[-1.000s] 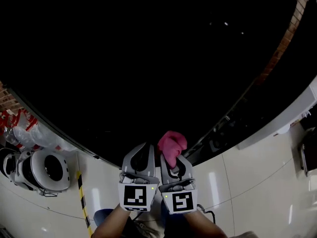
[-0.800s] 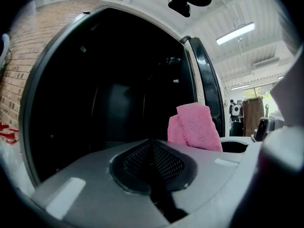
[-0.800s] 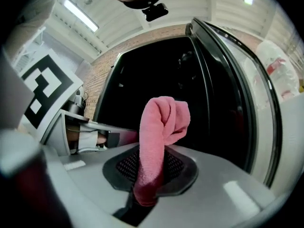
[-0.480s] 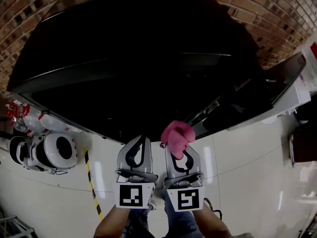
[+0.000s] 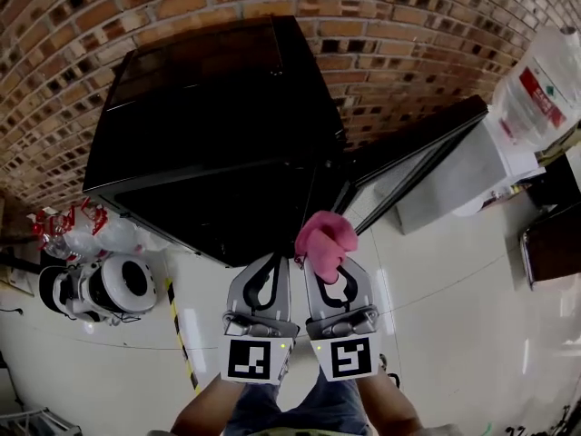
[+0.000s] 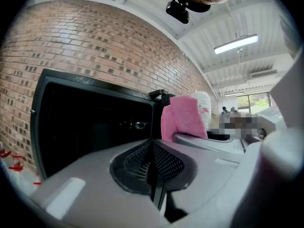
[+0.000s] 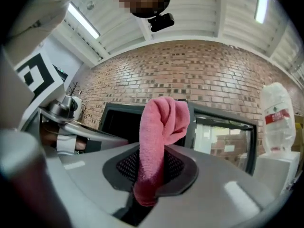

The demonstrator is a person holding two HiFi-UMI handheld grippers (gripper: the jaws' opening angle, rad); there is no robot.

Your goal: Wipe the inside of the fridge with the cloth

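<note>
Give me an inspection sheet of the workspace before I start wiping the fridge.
Surface: glossy white floor; the fridge's interior is too dark to judge.
Job's things: black fridge stands against the brick wall, with its glass door swung open to the right; pink cloth is bunched up and not touching the fridge.
Clutter: white round appliance and plastic bags at left; striped floor tape; white jug at right.
Grippers: left tool has its jaws together and is empty; right tool is shut on the cloth.
Cables: nothing seen.
Surroundings: brick wall behind, open floor in front.
</note>
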